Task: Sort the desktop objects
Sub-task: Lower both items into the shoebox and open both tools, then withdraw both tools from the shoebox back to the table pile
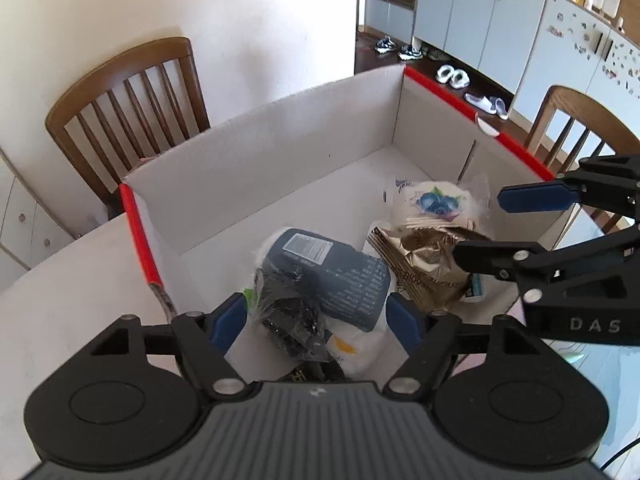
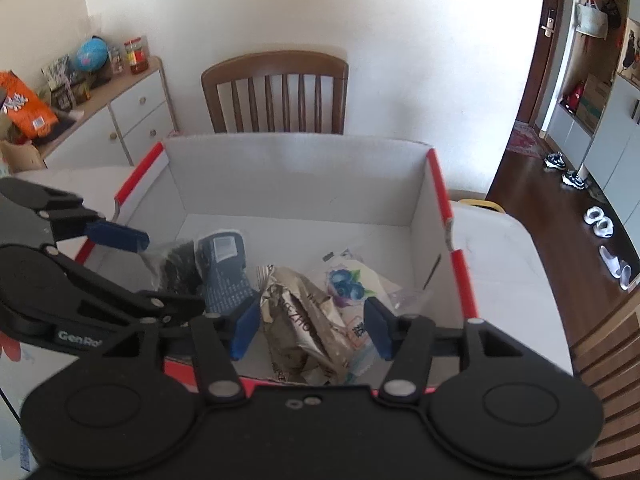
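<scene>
Large white cardboard box with red-taped rim (image 1: 280, 136) sits on the pale surface (image 1: 60, 300); everything I am sorting lies inside it, bunched at the near end.

Left hand-held gripper (image 1: 316, 320): jaws spread wide, blue pads either side of a clear plastic bag of black bits (image 1: 288, 320). Pads look just beside the bag, not pressing it, so I read it as holding nothing. From the right wrist view the same bag sits right at its upper pad.

Right hand-held gripper (image 2: 310, 330): also wide open, empty, poised over the near wall of the box.

Dark navy pouch with white barcode label (image 1: 332, 276) lies just beyond the bag, touching it, its long axis running away from the left hand-held gripper and a little to the right.

Crumpled gold foil packet (image 2: 298, 320) is directly ahead of the right hand-held gripper, between its pads in line of sight, long axis roughly along the fingers.

White wrapper printed with blueberries (image 2: 348, 284) lies beyond and to the right of the foil, touching it.

My judgement: left arm is nearer the bag and pouch, right arm nearer the foil.
</scene>
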The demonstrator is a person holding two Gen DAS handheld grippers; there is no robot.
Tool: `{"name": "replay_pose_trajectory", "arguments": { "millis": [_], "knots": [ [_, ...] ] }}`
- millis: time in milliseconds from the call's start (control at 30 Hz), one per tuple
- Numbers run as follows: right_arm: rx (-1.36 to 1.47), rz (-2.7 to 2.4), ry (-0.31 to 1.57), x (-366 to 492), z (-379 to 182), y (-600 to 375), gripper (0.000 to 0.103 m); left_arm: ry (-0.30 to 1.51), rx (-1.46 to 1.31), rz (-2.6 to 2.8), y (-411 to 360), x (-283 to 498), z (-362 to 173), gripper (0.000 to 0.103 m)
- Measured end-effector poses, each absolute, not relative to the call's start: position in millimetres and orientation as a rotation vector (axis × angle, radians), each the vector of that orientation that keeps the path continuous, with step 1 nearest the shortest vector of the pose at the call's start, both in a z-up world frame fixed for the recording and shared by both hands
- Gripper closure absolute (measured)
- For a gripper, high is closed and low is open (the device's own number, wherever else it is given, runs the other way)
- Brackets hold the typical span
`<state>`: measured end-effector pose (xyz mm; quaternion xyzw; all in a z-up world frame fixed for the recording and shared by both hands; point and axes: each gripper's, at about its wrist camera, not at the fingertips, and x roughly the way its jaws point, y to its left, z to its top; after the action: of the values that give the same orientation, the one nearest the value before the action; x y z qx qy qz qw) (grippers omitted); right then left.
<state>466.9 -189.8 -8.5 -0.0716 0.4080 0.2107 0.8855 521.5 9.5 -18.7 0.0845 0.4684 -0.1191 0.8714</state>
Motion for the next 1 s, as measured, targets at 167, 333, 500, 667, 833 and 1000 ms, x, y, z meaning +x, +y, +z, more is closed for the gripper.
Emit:
{"name": "replay_pose_trajectory", "arguments": {
  "millis": [167, 333, 500, 667, 833, 1000],
  "knots": [
    [-0.157, 0.449, 0.827, 456.9, 3.7, -195.1, 0.046, 0.955, 0.18, -0.252, 9.9, 509.2, -6.6, 0.027],
    [-0.168, 0.471, 0.809, 441.7, 16.8, -197.4, 0.046, 0.931, 0.169, -0.261, 13.0, 496.8, 6.9, 0.027],
    [-0.179, 0.484, 0.789, 424.1, 29.2, -197.0, 0.046, 0.908, 0.169, -0.275, 14.3, 480.8, 20.8, 0.027],
    [-0.176, 0.487, 0.772, 407.7, 40.4, -197.8, 0.046, 0.883, 0.167, -0.291, 15.6, 461.2, 34.7, 0.027],
    [-0.168, 0.486, 0.759, 386.7, 50.7, -197.3, 0.046, 0.856, 0.155, -0.306, 20.3, 439.7, 49.5, 0.027],
    [-0.168, 0.489, 0.751, 361.4, 58.9, -194.6, 0.046, 0.83, 0.146, -0.323, 28.4, 413.3, 62.9, 0.027]
  ]
}}
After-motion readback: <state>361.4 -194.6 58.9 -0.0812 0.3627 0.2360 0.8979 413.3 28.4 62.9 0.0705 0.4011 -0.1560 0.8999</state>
